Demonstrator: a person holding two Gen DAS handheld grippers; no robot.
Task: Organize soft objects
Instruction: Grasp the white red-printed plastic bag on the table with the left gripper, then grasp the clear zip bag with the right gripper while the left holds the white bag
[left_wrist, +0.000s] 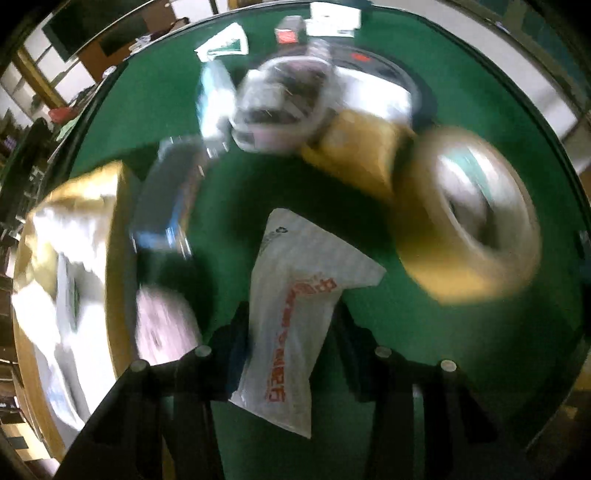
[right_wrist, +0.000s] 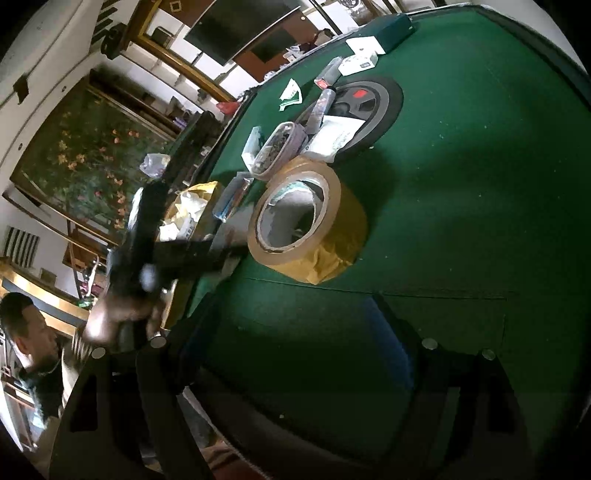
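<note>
A white plastic packet with red lettering (left_wrist: 295, 266) hangs between the fingers of my left gripper (left_wrist: 291, 321), which is shut on it above the green table (left_wrist: 240, 206). The packet looks sharp while everything behind it is blurred. To its left is a yellow-brown container (left_wrist: 107, 177) filled with white soft packets. In the right wrist view the left gripper shows only as a dark blurred shape (right_wrist: 147, 236) beside that container (right_wrist: 207, 188). My right gripper (right_wrist: 295, 332) stands open over bare green felt (right_wrist: 461, 221), with nothing between its blue-padded fingers.
A big roll of brown tape (right_wrist: 306, 218) stands mid-table, seen also as the tape roll (left_wrist: 469, 218) at right. Behind it are a clear lidded tub (right_wrist: 277, 147), a flat blue-edged pack (right_wrist: 232, 199), a black disc with a red mark (right_wrist: 369, 99) and small boxes. A person is at lower left.
</note>
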